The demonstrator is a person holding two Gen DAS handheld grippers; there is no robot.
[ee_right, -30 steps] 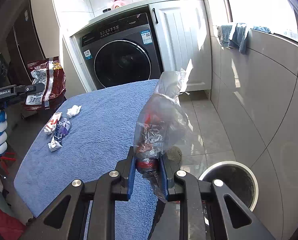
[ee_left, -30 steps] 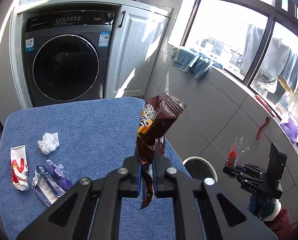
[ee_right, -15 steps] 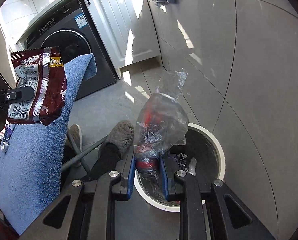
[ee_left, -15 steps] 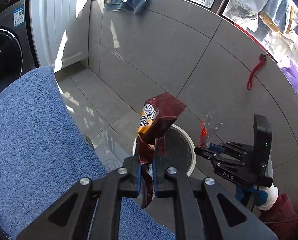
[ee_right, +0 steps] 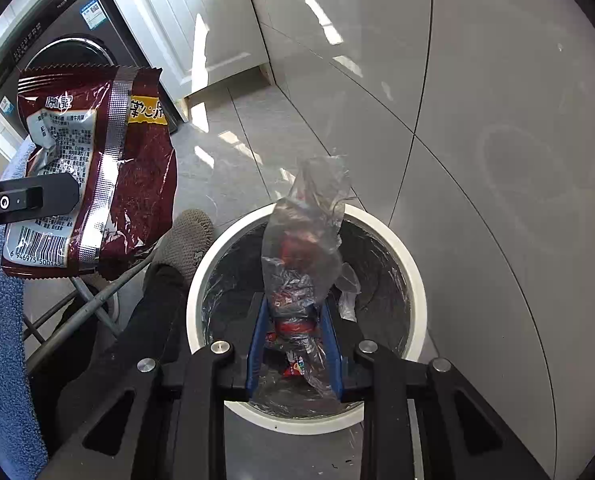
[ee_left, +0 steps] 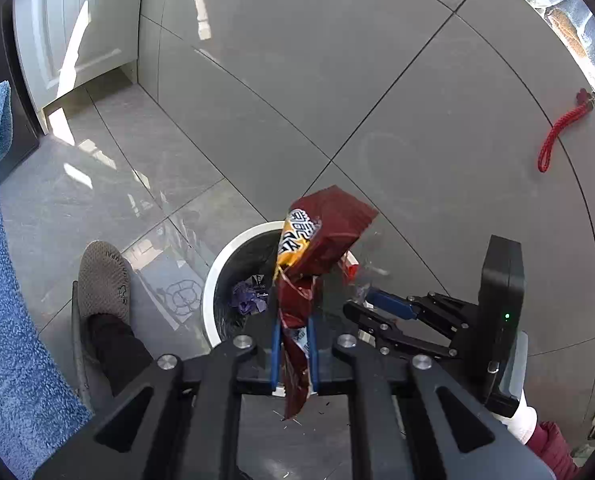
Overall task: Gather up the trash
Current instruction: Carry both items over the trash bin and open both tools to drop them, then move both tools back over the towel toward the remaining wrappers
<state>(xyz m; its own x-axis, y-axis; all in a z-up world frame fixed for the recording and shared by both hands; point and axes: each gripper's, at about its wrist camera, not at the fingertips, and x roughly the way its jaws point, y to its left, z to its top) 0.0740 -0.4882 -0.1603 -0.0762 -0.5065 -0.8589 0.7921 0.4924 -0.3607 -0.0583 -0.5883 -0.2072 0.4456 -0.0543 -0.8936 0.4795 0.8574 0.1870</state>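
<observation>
My left gripper [ee_left: 293,354] is shut on a dark red snack bag [ee_left: 321,236] and holds it over the near rim of a round white trash bin [ee_left: 217,264] on the floor. The bag also shows in the right wrist view [ee_right: 97,184], at the left. My right gripper [ee_right: 295,344] is shut on a crumpled clear plastic wrapper [ee_right: 305,248] with red print, right above the bin's opening [ee_right: 411,272]. The right gripper shows in the left wrist view [ee_left: 381,312], beside the bin. Purple trash [ee_left: 249,300] lies inside the bin.
A blue towel-covered table [ee_left: 1,300] is at the left. The person's foot in a grey slipper [ee_left: 103,280] stands next to the bin. A grey tiled wall [ee_left: 417,100] rises behind it. A washing machine [ee_right: 57,52] and white cabinet [ee_right: 201,20] stand further back.
Both grippers have swung away from the table and down toward the bin. The bin now lies directly under the right gripper's wrapper, and the snack bag is over its rim.
</observation>
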